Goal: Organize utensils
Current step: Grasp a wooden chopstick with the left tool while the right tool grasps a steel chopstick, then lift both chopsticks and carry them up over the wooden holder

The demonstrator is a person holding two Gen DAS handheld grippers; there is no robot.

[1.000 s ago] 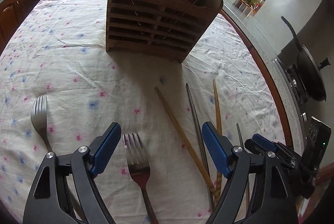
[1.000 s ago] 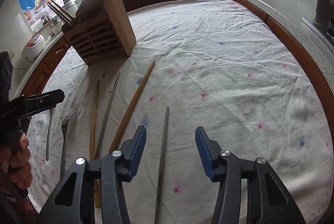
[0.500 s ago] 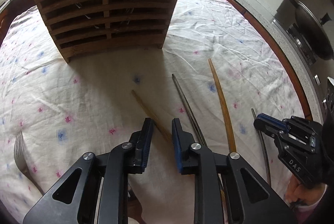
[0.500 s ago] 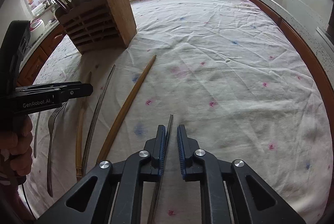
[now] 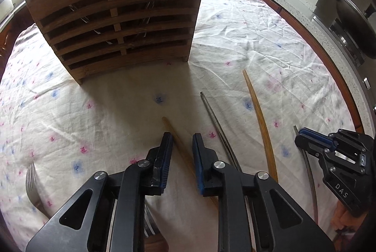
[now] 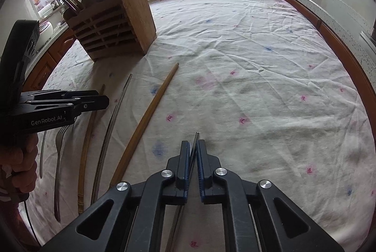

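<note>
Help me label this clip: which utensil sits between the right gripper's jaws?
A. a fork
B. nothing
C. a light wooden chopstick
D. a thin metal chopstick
D: in the right wrist view the right gripper has its jaws closed on a thin metal chopstick, while the fork and the light wooden chopstick lie apart on the tablecloth.

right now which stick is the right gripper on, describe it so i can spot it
On the flowered tablecloth, look in front of the wooden utensil holder at the loose row of chopsticks. It is the thin metal chopstick farthest right, pinched in the right gripper; its nearest neighbour is a thicker wooden chopstick.
</note>
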